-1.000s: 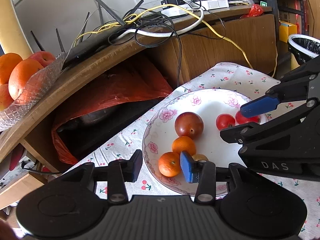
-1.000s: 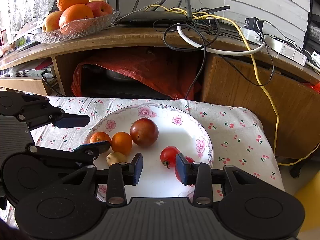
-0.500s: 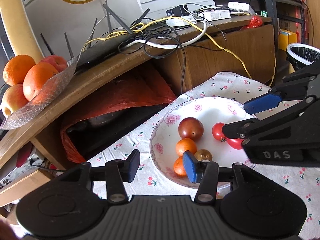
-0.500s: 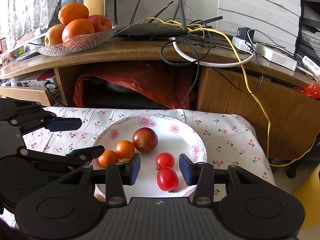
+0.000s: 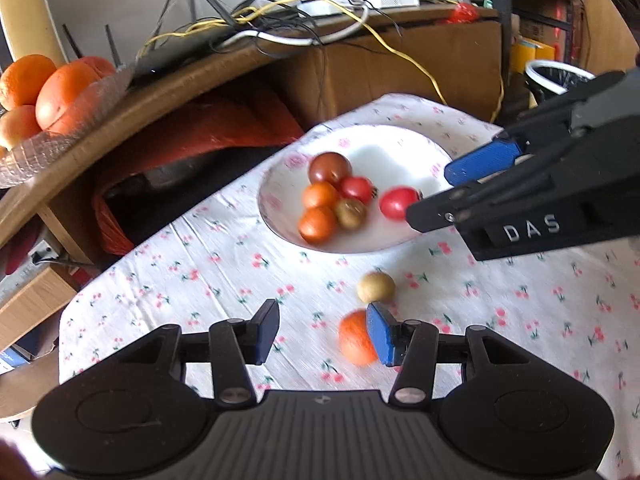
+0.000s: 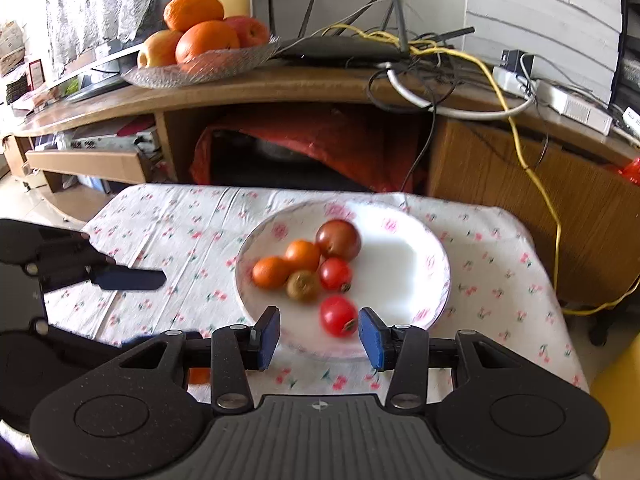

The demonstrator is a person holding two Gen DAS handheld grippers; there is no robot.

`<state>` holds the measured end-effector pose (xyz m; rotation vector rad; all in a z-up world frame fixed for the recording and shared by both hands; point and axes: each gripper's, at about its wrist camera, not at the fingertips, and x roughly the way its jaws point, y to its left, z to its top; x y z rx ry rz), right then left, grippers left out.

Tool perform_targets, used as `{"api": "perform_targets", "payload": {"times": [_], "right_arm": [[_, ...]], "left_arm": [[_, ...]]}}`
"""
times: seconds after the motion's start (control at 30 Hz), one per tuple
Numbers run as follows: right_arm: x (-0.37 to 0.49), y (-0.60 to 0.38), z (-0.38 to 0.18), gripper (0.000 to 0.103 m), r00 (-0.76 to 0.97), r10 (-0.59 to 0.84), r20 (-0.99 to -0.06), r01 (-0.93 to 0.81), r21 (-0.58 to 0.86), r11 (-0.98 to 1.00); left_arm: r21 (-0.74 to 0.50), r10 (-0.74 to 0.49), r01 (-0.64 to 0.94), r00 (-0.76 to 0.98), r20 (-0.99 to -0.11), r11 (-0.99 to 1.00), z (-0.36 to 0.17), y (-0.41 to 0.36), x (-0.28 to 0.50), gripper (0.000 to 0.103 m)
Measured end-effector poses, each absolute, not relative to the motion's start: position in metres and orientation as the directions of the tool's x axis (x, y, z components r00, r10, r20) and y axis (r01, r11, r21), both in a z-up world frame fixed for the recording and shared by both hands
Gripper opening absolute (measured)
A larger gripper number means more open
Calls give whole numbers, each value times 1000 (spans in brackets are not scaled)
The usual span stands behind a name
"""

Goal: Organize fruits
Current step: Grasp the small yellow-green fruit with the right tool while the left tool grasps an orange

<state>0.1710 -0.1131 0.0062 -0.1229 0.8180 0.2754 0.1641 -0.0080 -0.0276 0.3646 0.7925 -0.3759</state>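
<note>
A white floral plate on the cherry-print tablecloth holds a dark plum, two small oranges, a brown fruit and two red tomatoes. Off the plate, a small orange and a tan round fruit lie on the cloth. My left gripper is open, low over the cloth, its right pad beside the loose orange. My right gripper is open at the plate's near rim, just behind the front tomato.
A glass bowl of oranges and apples stands on the wooden shelf behind the table. A router and tangled cables lie on the shelf. A red bag sits under it. A bin stands at the far right.
Both grippers have pulled back from the plate toward the near side of the table. The loose orange and tan fruit on the cloth have come into the left wrist view.
</note>
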Motion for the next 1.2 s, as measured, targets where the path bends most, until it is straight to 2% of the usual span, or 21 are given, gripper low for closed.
{"api": "perform_targets", "payload": {"times": [0.4, 0.5, 0.63, 1.2], "right_arm": [[170, -113, -6, 39, 597, 222, -771, -288, 52, 956], [171, -116, -9, 39, 584, 221, -781, -278, 63, 958], [172, -119, -11, 39, 576, 220, -787, -277, 65, 959], [181, -94, -34, 39, 496, 295, -817, -311, 150, 938]], "left_arm": [[70, -284, 527, 560, -778, 847, -45, -21, 161, 61], [78, -286, 538, 560, -778, 839, -49, -26, 159, 57], [41, -308, 544, 534, -787, 838, -52, -28, 159, 42], [47, -270, 499, 543, -796, 865, -48, 11, 148, 42]]}}
